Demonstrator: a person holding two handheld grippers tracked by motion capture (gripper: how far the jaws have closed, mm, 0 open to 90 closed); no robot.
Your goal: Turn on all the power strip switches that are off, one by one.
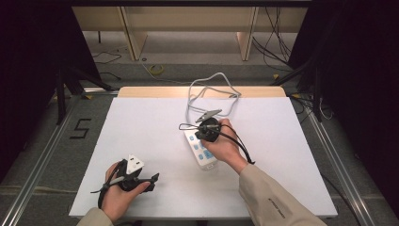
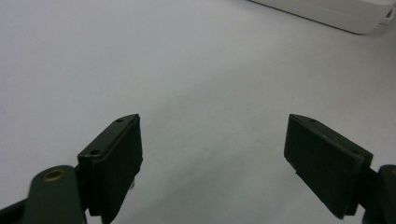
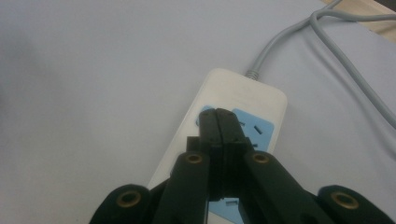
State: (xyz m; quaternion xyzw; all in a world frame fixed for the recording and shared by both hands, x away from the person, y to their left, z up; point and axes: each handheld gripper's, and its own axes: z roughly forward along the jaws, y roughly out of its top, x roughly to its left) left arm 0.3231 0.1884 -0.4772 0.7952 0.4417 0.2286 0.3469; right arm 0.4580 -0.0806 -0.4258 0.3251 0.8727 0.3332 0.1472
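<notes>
just under my right gripper [image 3: 219, 116], whose jaws are pressed together with nothing between them, lies the white power strip [image 3: 243, 95], tips hovering at its far blue socket face, probably lined up to poke or press there; its grey cord [image 3: 285, 39] runs away ahead of the tips. my left gripper [image 2: 212, 154] idles spread wide over bare table, the strip's end far ahead to its right, and beyond the white tabletop [image 1: 141, 122] sit grey floor, loose cables and wooden legs

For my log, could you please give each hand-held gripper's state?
Left hand-held gripper: open, holding nothing.
Right hand-held gripper: closed, empty, over the power strip.
</notes>
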